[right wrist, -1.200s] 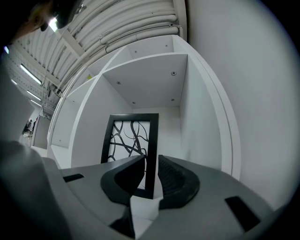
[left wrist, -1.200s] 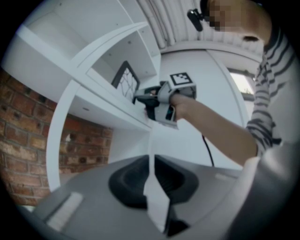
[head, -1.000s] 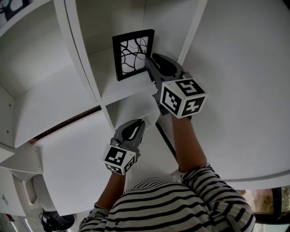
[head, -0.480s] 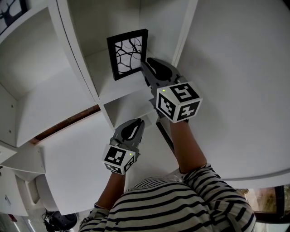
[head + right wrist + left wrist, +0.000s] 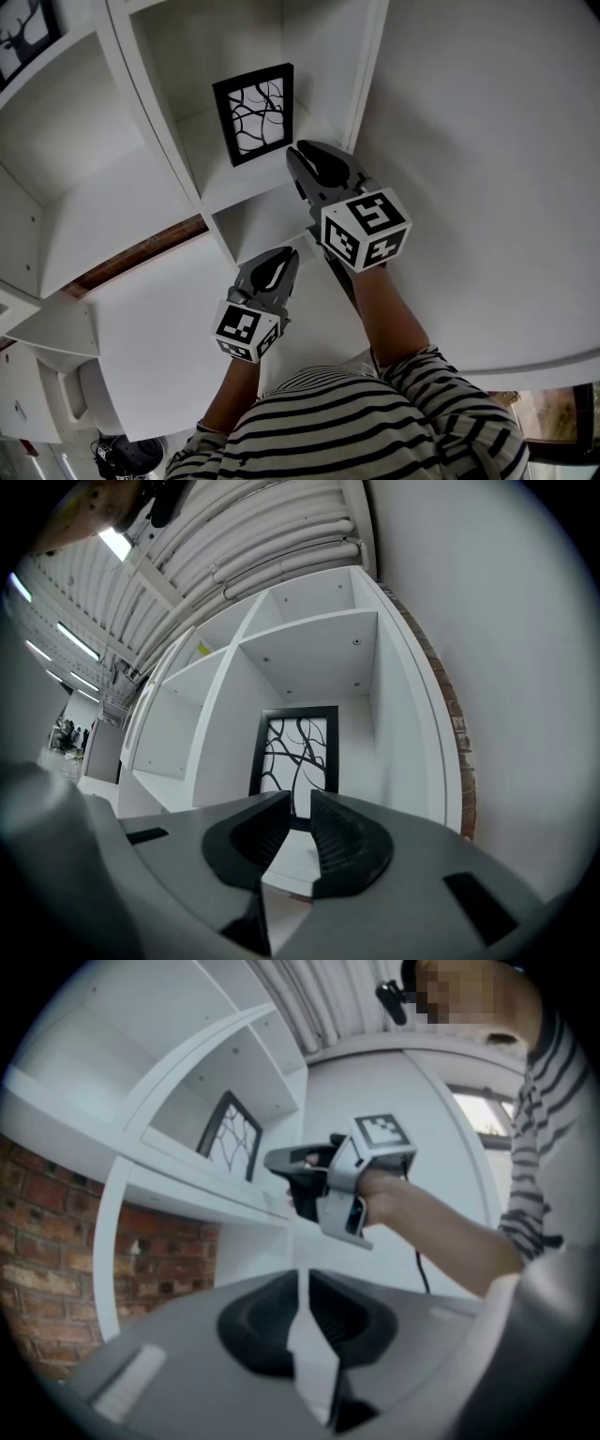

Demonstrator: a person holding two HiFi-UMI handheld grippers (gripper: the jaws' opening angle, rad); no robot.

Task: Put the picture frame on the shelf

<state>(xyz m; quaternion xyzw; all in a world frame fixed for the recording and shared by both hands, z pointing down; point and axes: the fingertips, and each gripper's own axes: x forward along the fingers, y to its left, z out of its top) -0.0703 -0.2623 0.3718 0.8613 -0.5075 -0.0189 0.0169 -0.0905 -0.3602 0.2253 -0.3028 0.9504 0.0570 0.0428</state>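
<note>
Standing rectangular black frame [image 5: 253, 114], smooth white shelf [image 5: 246, 176]

Black picture frame [image 5: 253, 114] with swirl lines, white shelf [image 5: 103, 220], striped sleeve [image 5: 375, 431]

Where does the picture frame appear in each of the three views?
Head view: picture frame at upper centre, standing in the white shelf.
Left gripper view: picture frame upper left of centre.
Right gripper view: picture frame at centre, just above the jaws.
Shared landmark: the shelf compartment around it.
</note>
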